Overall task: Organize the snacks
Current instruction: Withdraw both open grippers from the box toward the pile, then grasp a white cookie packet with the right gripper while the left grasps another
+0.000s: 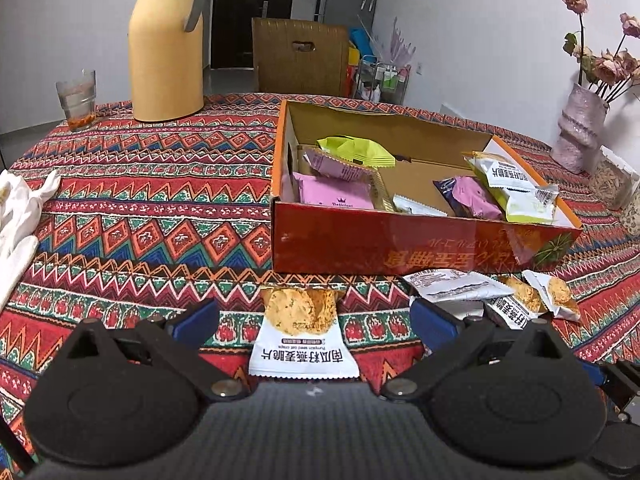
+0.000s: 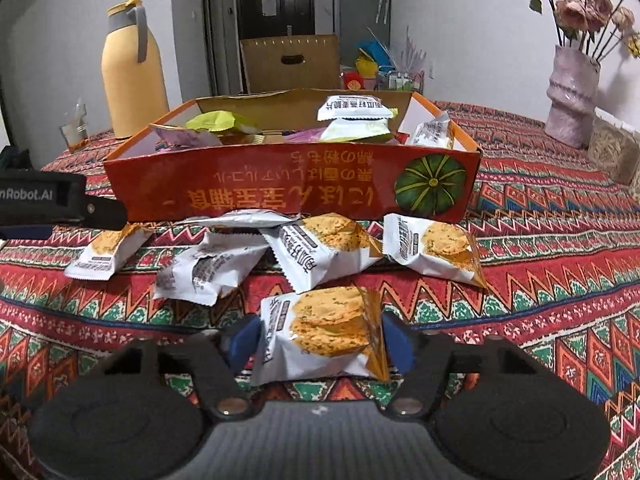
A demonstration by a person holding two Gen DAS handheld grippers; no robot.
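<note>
- The surface (image 1: 140, 208) (under a bright zigzag cloth) lies bare across the left half of the left wrist view, between a white glove (image 1: 20, 216) at the left edge and the red box (image 1: 400, 240) right of centre.
- In the upper left of that view a yellow jug (image 1: 168, 48) and a glass (image 1: 78, 98) stand near the far edge; a pink vase (image 1: 580, 128) stands at the upper right.
- The red box is open-topped and holds mixed packets: green (image 1: 356, 150), pink (image 1: 332, 192) and a white-and-green one (image 1: 516, 188) leaning on its right wall.
- The left tongs (image 1: 314, 320) stand apart, with a white cracker packet (image 1: 304, 340) lying between them, untouched, just before the box's near wall.
- In the right wrist view, loose packets (image 2: 324, 256) crowd the strip before the box.
- The right tongs (image 2: 320, 340), at lower centre, are clamped on a cracker packet (image 2: 328, 332) (both blue pads against its sides).
</note>
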